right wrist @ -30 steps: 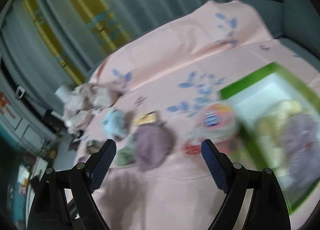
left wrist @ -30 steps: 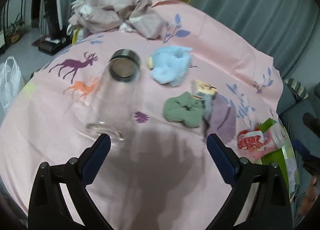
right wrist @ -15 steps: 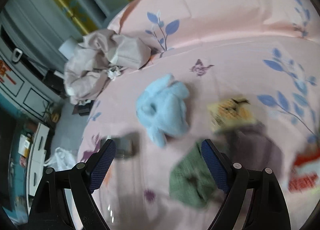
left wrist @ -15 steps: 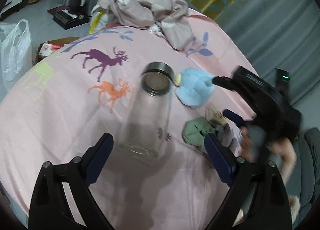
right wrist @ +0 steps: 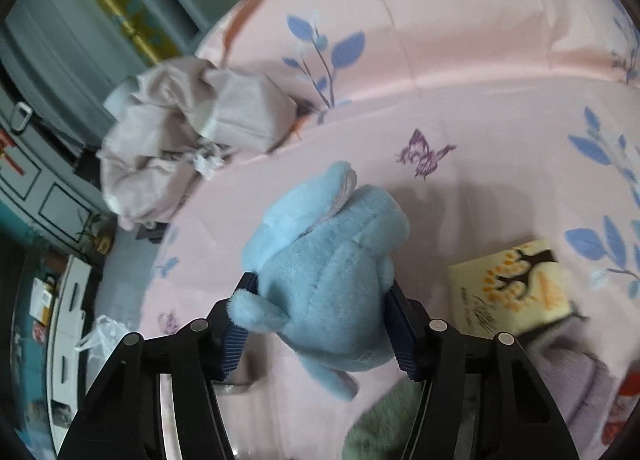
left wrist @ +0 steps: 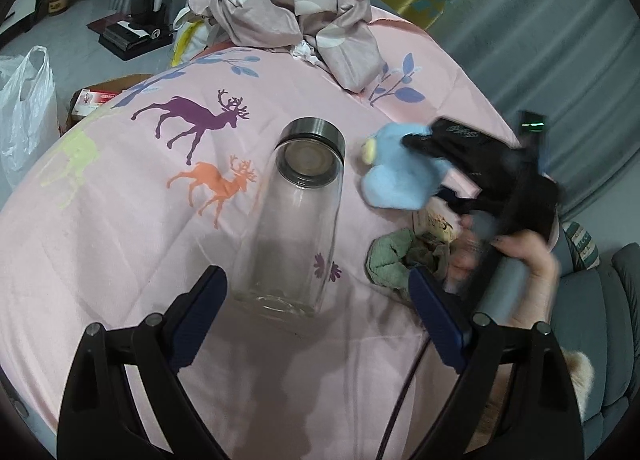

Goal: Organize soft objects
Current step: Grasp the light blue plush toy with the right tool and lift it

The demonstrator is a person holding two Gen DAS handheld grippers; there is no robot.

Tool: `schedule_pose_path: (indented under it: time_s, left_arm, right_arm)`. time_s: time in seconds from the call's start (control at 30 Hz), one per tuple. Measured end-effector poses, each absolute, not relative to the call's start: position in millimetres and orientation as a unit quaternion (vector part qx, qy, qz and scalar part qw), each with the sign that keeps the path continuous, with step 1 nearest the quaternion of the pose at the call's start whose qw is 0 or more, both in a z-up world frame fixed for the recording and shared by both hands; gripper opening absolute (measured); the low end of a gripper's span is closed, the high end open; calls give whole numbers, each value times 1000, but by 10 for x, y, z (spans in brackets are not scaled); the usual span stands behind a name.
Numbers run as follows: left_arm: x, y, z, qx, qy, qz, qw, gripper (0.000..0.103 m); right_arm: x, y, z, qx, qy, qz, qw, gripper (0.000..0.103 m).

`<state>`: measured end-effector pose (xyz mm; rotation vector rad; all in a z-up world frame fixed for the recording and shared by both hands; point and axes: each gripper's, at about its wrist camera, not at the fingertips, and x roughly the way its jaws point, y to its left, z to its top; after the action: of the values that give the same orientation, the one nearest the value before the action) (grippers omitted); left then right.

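Observation:
A light blue plush toy [right wrist: 328, 260] lies on the pink printed sheet [left wrist: 120, 240]. My right gripper [right wrist: 320, 288] is closing on it, and both blue pads touch its sides. The left wrist view shows that gripper [left wrist: 424, 168] reaching over the blue plush toy [left wrist: 396, 176], held by a person's hand [left wrist: 528, 264]. A green cloth [left wrist: 390, 260] and a purple cloth [right wrist: 576, 380] lie just near of the toy. My left gripper [left wrist: 316, 280] stands open with nothing gripped, its fingers either side of a glass bottle's base.
A clear glass bottle [left wrist: 300, 220] with a steel rim lies on the sheet. A yellow packet [right wrist: 508, 284] sits right of the toy. A crumpled pale cloth pile [left wrist: 288, 16] fills the far edge. A white plastic bag [left wrist: 24, 108] stands on the floor at left.
My right gripper swung from the green box side across to the blue plush toy and narrowed its jaws around it. The left gripper shifted a little, and the bottle now sits nearer its fingers.

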<state>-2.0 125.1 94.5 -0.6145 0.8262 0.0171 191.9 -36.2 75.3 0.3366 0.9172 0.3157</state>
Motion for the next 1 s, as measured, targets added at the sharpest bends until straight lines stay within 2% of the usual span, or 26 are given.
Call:
schedule_pose_path:
  time_s: [0.13,0.27,0.47,0.67,0.83,1.0]
  left_arm:
    - [-39,1220,951,-290,396,0,871,91]
    - [-76,1203,973,-286,392,3,874,91]
    - [-96,1048,969,-261,398,-3,879,91]
    - [-143,822,917,-231,415,-24,880,91]
    - [-162,598,891,-209,429,-77,876,91]
    - [-175,349,811,-214,455,-165,849,92]
  right_arm:
    - [1482,-553,1115,162,423,189,871,62]
    - [999,-867,1233,179,449,220,847,62]
    - [324,-1254,865,183,510,216,812,63]
    - [221,-1314,390,192,575,217,765,66]
    - [197,-1510,486,200,558,180,785,80]
    - [121,-1771,614,213,526,133,813,81]
